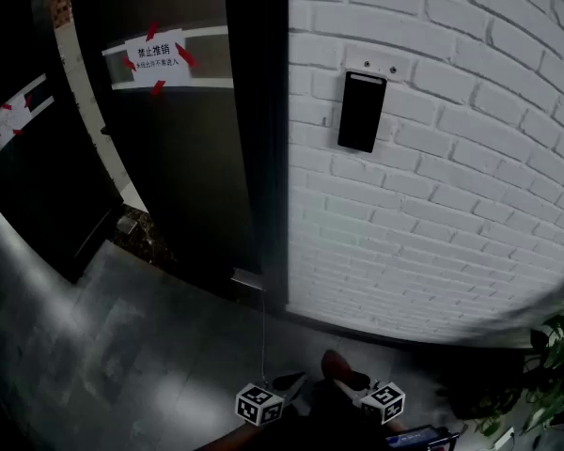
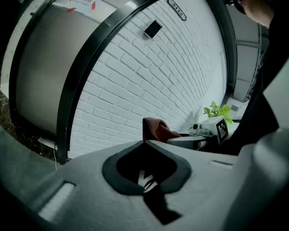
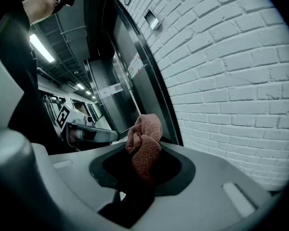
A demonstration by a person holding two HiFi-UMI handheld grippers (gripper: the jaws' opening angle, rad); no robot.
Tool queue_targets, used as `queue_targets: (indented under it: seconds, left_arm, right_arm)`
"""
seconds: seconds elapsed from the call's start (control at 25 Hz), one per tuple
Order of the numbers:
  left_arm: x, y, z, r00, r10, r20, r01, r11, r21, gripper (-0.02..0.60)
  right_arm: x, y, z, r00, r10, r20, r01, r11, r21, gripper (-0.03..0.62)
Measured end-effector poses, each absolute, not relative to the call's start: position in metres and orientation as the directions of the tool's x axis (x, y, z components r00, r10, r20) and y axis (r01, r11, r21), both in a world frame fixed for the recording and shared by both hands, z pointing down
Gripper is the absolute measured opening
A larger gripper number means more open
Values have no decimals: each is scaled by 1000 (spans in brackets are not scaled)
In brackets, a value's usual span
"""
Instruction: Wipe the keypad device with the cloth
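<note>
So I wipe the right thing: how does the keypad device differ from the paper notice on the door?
The keypad device is black, taller than wide, on the white brick wall; the paper notice is white, wider than tall, red-taped to the dark door. Both are flat rectangles.

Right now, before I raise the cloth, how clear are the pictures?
Head view: keypad device evenly lit on the white brick wall, no glare, floor below dim. Left gripper view: fisheye bows the door frame. Right gripper view: cloth sharp, ceiling light bright.
</note>
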State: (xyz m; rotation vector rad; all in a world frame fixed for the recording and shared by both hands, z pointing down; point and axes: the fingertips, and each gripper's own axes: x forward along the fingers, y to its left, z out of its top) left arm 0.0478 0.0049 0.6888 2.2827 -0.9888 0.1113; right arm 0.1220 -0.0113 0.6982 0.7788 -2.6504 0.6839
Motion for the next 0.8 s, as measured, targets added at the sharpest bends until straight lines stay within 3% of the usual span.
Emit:
queue_targets:
  seconds: [0.2,0.52,0.8]
  left_arm:
    - [50,-11,698,685,-639,350,-706,-462,537,5]
    - [42,-76,685,612,-680,403,-785,-458,418,5]
    - [62,-121,652,620,-712,330,-780,-513,359,5]
  right_arm:
    - [120,-32,702,-829,-390,401,-541,743,-395,124]
    - [97,-106,686,-898,-306,315,-419,813,-404,124]
    - [88,-159,637,-957,-214,194,-266,914,-305,124]
